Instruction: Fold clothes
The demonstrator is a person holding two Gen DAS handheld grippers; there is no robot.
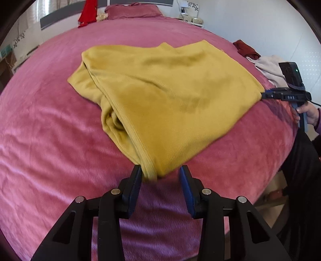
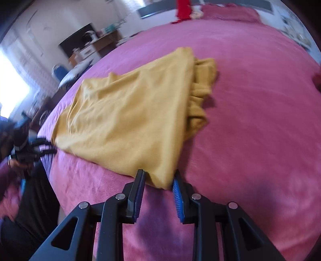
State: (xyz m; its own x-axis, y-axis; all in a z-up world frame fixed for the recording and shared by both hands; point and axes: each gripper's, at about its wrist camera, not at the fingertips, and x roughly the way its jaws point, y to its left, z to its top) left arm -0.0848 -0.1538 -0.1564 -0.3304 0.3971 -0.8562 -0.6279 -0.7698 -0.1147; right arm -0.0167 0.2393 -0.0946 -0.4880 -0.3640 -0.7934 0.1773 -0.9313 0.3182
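The mustard-yellow garment (image 1: 160,96) lay folded over on the pink bedspread (image 1: 50,140), directly ahead of both of your tools, with one corner reaching back toward each of them. In the left wrist view its ribbed hem corner sat between the fingers of your left gripper (image 1: 161,174), whose jaws stood spread — the cloth touched the left pad, but the blue right pad (image 1: 185,186) was apart from it, so nothing was clamped. In the right wrist view another corner of the garment (image 2: 130,112) lay between the fingers of your right gripper (image 2: 159,178), also released, with gaps on both sides of the cloth.

No container showed in either view; everything lay loose on the bed.

Only the left view caught your right hand (image 1: 308,114) on its handle off to the right, and, beyond it, a pale pink garment (image 1: 268,68) and a dark red one (image 1: 245,49) near the bed's edge. Only the right view showed bunched layers of cloth along the garment's far right side, and — blurred, at far left — your left gripper (image 2: 48,147) at the opposite corner. A red cloth (image 1: 88,13) hung beside the pillow (image 1: 132,10) far ahead.
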